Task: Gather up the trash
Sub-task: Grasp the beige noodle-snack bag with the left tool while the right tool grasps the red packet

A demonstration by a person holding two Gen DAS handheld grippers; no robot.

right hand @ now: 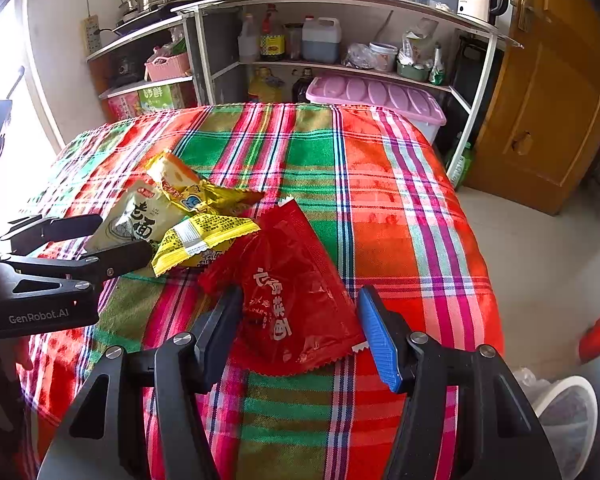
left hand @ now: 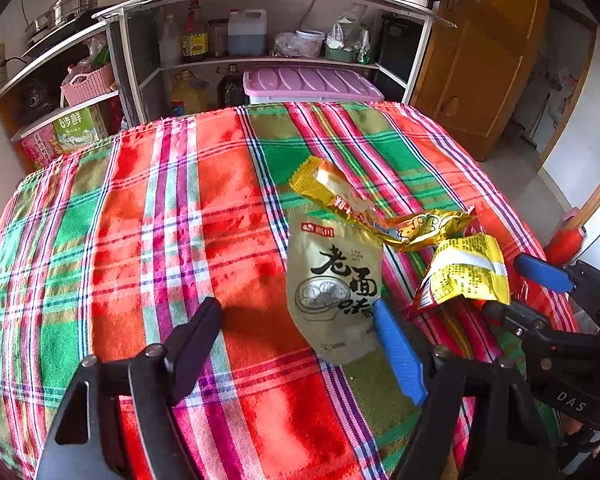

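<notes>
Several snack wrappers lie on a plaid-covered table. A beige wrapper lies between the fingers of my open left gripper; its right edge is against the blue pad and the black finger stands clear. A gold wrapper and a yellow printed wrapper lie just beyond. In the right wrist view, a red wrapper lies flat between the wide fingers of my right gripper, which is open. The left gripper comes in from the left around the beige wrapper.
A white-rimmed bin lined with a bag stands on the floor at the table's right. Beyond the table are a shelf unit with bottles, pans and a kettle, a pink-lidded box and a wooden door.
</notes>
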